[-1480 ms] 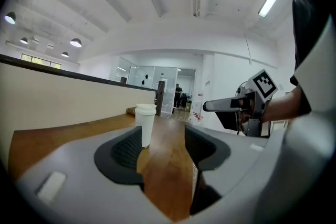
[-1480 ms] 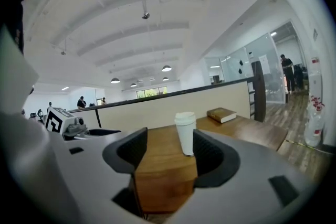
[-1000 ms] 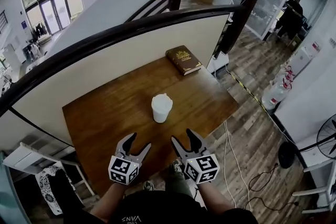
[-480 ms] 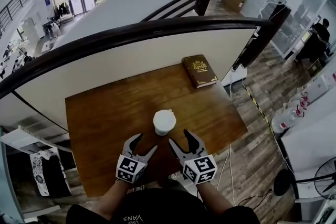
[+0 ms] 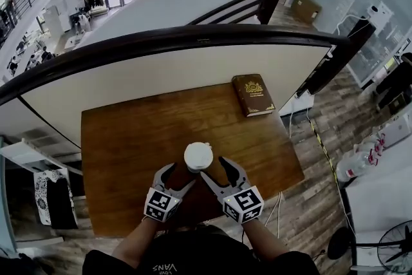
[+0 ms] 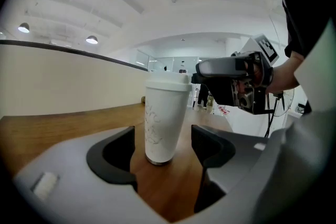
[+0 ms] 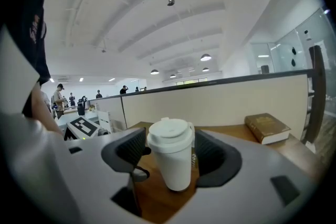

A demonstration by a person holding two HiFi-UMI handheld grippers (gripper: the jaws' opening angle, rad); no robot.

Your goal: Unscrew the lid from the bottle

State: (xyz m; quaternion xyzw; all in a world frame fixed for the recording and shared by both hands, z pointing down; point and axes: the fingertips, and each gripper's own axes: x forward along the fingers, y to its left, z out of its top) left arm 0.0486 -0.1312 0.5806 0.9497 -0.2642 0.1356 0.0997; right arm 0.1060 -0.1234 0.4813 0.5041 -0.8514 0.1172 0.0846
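A white bottle with a white lid stands upright near the front of the wooden table. My left gripper is open at its near left. In the left gripper view the bottle stands between the jaw tips with a gap on each side. Its jaws have just been opening. My right gripper is open at the bottle's near right. In the right gripper view the lid sits between its jaws, close to both pads, with no clear press.
A brown book lies at the table's far right corner. A low wall with a dark handrail runs behind the table. The table's front edge is just under my hands, with a cable on the floor at the right.
Both grippers have moved forward from the table's front edge to the bottle and now flank it. The left jaws stand wider apart.
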